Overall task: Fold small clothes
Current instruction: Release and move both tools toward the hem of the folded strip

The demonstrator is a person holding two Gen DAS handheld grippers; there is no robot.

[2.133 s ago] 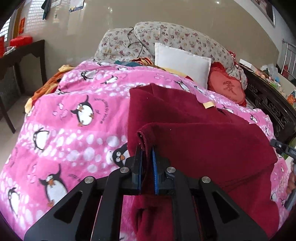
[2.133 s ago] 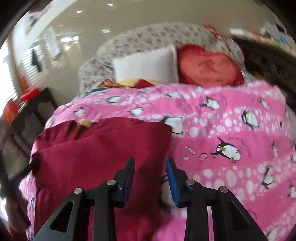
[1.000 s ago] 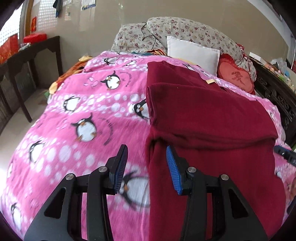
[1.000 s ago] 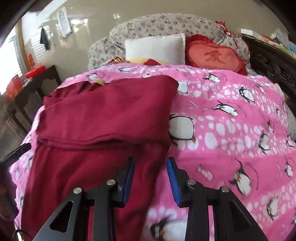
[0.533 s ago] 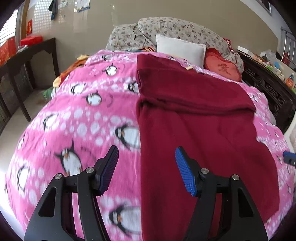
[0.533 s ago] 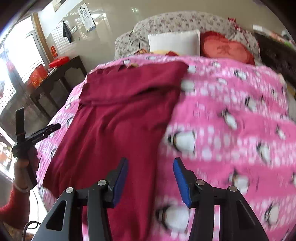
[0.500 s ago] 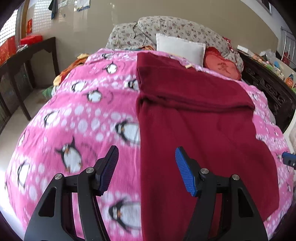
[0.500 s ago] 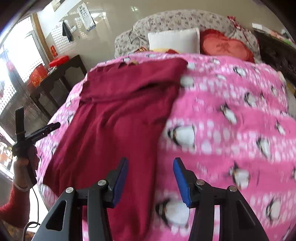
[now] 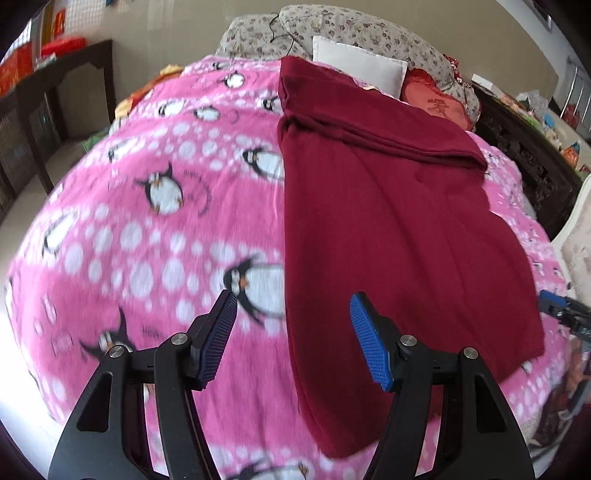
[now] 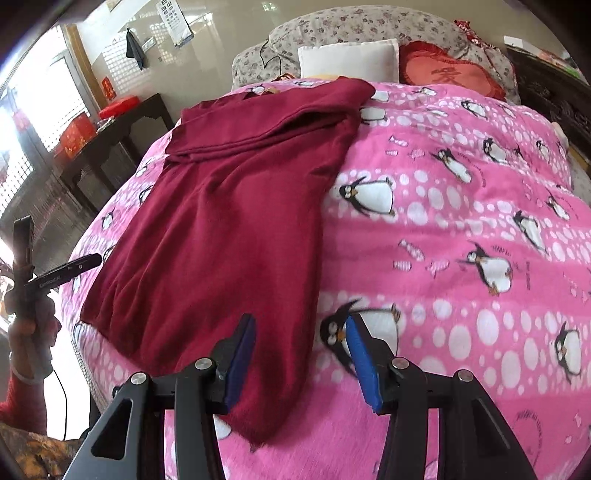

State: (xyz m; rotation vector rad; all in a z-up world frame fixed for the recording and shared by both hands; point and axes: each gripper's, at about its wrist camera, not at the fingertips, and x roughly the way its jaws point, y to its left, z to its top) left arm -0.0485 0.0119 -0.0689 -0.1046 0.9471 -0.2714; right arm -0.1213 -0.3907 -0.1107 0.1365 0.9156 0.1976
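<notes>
A dark red garment (image 9: pixel 391 206) lies flat on the pink penguin blanket (image 9: pixel 147 206), its far end folded over into a band. It also shows in the right wrist view (image 10: pixel 229 229). My left gripper (image 9: pixel 293 317) is open and empty above the garment's near left edge. My right gripper (image 10: pixel 299 339) is open and empty above the garment's near right edge. The right gripper's blue tip (image 9: pixel 554 306) shows at the right edge of the left wrist view. The left gripper, held in a hand (image 10: pixel 37 280), shows at the left of the right wrist view.
A white pillow (image 9: pixel 358 62), a red heart cushion (image 10: pixel 447 74) and floral pillows (image 10: pixel 351 26) lie at the bed's head. A dark side table (image 10: pixel 122 129) with red boxes stands left of the bed. Dark carved wood furniture (image 9: pixel 524 147) stands to the right.
Both grippers have let go of the garment's folded end, drawn back toward the near end of the bed and opened wider. The garment now lies flat with its far end folded.
</notes>
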